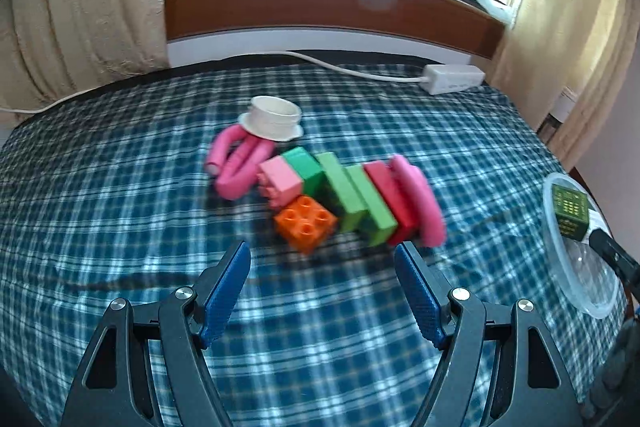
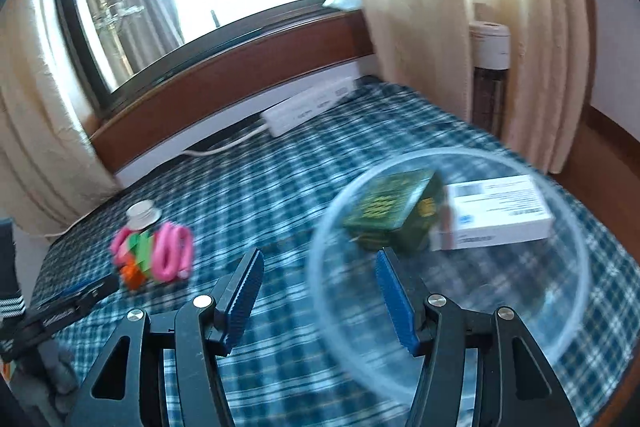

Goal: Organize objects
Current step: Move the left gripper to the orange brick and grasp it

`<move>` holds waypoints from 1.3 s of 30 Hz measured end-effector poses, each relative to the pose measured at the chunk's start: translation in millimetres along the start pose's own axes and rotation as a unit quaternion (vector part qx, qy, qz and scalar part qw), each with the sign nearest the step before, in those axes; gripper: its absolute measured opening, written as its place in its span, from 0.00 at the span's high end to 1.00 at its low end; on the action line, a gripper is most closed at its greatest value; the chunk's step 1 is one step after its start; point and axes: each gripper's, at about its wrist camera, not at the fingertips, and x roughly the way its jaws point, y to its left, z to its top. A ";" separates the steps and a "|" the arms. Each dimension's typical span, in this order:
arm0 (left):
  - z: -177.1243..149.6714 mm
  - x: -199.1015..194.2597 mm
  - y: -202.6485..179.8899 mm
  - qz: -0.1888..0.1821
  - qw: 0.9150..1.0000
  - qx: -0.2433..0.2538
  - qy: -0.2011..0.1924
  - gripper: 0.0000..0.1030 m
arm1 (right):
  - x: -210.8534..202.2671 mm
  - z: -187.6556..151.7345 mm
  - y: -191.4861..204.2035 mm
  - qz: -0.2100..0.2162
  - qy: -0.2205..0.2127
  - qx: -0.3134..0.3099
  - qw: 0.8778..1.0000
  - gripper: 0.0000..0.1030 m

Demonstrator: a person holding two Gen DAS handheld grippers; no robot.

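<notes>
On the checked cloth of the counter (image 1: 100, 195), just ahead of your left gripper (image 1: 322, 255), lies the heap you have to sort: an orange brick (image 1: 306, 223) nearest the jaws, a pink brick (image 1: 280, 183) touching it from behind, then green bricks (image 1: 352, 195) and a red brick (image 1: 390, 199) packed side by side. A pink foam loop (image 1: 420, 199) leans on the red one, a second loop (image 1: 236, 163) lies at the far left, and a white cup (image 1: 274, 117) sits on its end.

Your left gripper stands wide and empty, pads clear of everything. Your right gripper (image 2: 320, 267) is also parted with nothing between the pads; its right finger overlaps the rim of the clear bowl (image 2: 568, 327), though blur hides whether it touches. A green box (image 2: 394, 215) and a white carton (image 2: 500, 211) show through the bowl; I cannot tell whether they lie inside it or behind it.

The bricks look like hard, light, smooth plastic, so they should take a firm squeeze. Grip the orange one across two flat side faces, not over the studs, or it may twist out. It touches the pink brick, so expect neighbours to shift.

The loops look soft and springy; pinch one strand and they will likely sag. The bowl seems thin and slippery, so take it by the rim. The boxes are probably light card; close gently across the narrow faces.
</notes>
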 end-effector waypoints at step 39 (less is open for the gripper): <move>10.3 52.3 19.3 0.042 0.998 0.005 0.040 0.59 | 67.8 -7.6 94.3 0.091 0.096 -0.083 0.988 0.40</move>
